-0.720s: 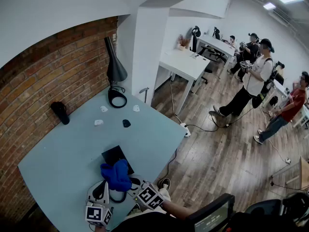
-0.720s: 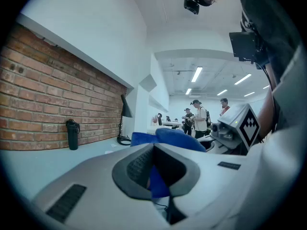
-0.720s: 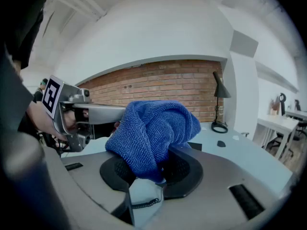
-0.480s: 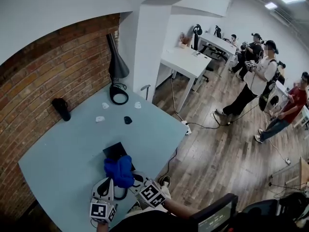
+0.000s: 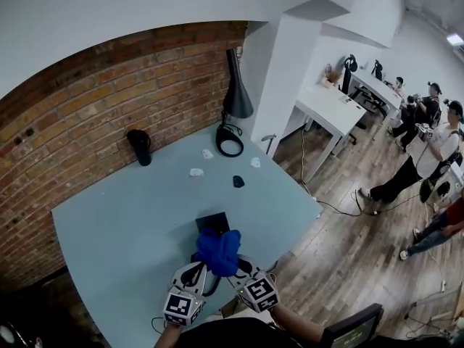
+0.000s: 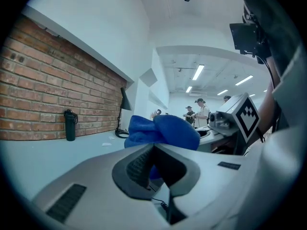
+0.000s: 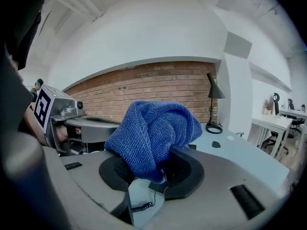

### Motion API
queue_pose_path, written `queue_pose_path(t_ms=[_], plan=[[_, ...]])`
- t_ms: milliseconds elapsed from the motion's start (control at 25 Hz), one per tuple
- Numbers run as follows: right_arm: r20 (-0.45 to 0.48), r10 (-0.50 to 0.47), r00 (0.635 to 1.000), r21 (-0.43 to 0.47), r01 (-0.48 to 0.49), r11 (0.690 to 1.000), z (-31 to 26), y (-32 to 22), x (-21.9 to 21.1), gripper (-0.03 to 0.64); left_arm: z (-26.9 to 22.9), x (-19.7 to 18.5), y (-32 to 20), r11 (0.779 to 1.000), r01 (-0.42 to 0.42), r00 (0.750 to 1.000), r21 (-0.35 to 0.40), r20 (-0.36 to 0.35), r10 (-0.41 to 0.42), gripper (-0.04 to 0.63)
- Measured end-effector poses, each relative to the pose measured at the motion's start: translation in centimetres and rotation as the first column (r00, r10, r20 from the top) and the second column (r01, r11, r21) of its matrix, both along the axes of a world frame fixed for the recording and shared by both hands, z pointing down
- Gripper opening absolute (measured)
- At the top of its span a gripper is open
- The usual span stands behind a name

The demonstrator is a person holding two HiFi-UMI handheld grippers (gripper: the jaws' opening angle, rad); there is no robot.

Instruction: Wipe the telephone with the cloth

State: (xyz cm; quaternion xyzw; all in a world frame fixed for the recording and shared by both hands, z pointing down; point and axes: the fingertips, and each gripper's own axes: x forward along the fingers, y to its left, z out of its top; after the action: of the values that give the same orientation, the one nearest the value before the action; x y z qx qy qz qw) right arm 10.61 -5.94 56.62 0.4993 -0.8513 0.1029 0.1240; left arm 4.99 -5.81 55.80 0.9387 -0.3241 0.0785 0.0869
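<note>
- Blue cloth (image 5: 219, 251) sits in a bunched lump just on the person's side of the telephone (image 5: 213, 222), lifted a little above it as far as the head view shows.
- The right gripper (image 7: 152, 176) has its jaws closed on the lower part of the cloth; the fabric goes down between the two dark pads and swells out over them.
- The left gripper (image 6: 153, 150) stands close on the left of the telephone. Its jaws are drawn together at the tips, right at the edge of the cloth, and a bit of blue shows between the pads, so it seems to pinch a fold as well.
- A coiled cord (image 7: 142, 206) lies on the table (image 5: 123, 223) under both grippers, on the near side of the telephone.
- Judged step: the cloth is being gathered and brought to the telephone; no wiping contact can be seen yet.
- The next move probably calls for lowering the cloth flat onto the top of the telephone and drawing it across with light pressure, while keeping the cord free from the jaws.
</note>
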Motion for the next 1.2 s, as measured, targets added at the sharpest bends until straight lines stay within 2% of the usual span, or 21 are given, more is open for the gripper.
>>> queue_pose_path(t_ms=[320,520,960,1200], plan=[[-0.043,-0.030,0.999,-0.042,0.028,0.999,1.2,-2.8,-0.4,0.144,0.6,-1.5,-0.7,0.999,0.012,1.000,-0.032,-0.001,-0.012,0.011],[-0.012,-0.070,0.997,-0.066,0.069,0.995,1.8,-4.7,-0.7,0.144,1.0,-2.4,-0.9,0.998,0.030,1.000,-0.046,0.005,-0.030,0.011],[-0.142,-0.094,0.985,-0.060,0.086,0.994,2.3,-12.9,0.2,0.144,1.8,-4.5,-1.0,0.994,0.084,0.996,-0.070,0.015,-0.084,0.011],[-0.174,-0.096,0.980,-0.122,0.076,0.990,4.7,-15.8,-0.6,0.144,1.6,-5.5,-1.0,0.991,0.101,0.995,-0.082,0.029,-0.099,0.011]])
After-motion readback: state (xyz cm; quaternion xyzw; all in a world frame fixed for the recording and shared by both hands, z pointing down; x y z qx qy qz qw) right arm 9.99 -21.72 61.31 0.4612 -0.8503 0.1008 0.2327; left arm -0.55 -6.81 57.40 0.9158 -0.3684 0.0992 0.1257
